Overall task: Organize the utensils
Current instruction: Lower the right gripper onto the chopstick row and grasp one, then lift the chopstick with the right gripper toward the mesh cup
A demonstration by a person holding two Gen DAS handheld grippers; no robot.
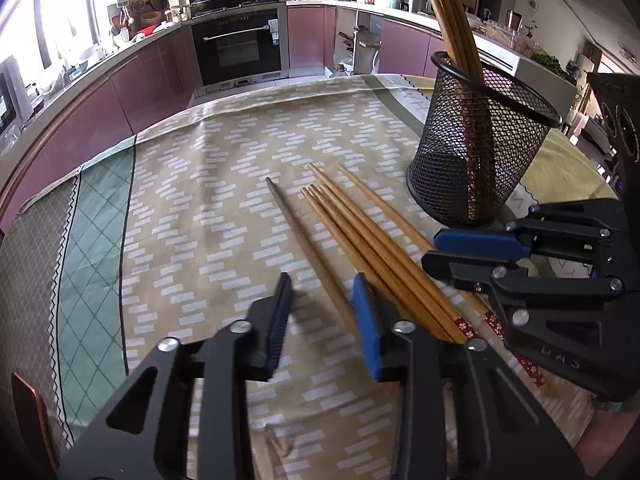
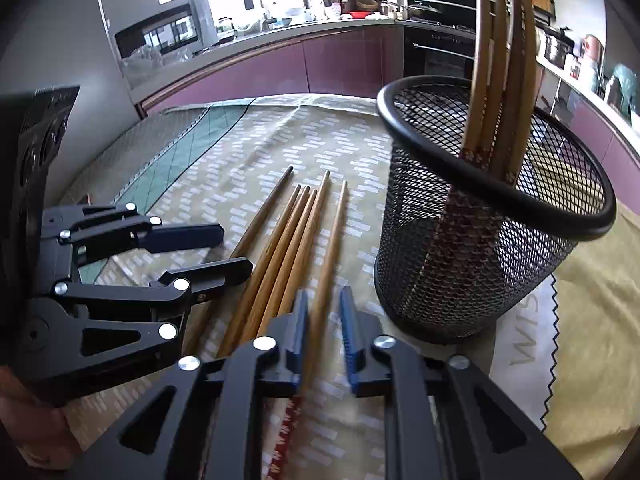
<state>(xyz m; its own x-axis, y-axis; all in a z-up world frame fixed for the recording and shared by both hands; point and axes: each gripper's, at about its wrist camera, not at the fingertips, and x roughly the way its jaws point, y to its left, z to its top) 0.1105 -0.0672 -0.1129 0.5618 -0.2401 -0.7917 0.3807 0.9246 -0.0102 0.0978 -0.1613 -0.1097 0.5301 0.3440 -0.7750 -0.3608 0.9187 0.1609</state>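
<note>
A black mesh holder [image 1: 480, 140] [image 2: 480, 240] stands on the patterned cloth with several chopsticks [image 1: 448, 20] [image 2: 500, 80] upright in it. Several loose wooden chopsticks [image 1: 360, 232] [image 2: 280, 248] lie side by side to its left. My left gripper [image 1: 323, 278] [image 2: 236, 248] is open and straddles the dark chopstick [image 1: 296, 232] at the left of the row, its pads clear of it. My right gripper [image 2: 324, 291] [image 1: 430, 248] is shut on the rightmost chopstick [image 2: 332, 240], low on the cloth beside the holder.
The tablecloth [image 1: 200, 200] covers a table whose far edge faces purple kitchen cabinets and an oven [image 1: 240, 44]. A hand [image 2: 32, 432] holds the left gripper at the lower left. The two grippers sit close together.
</note>
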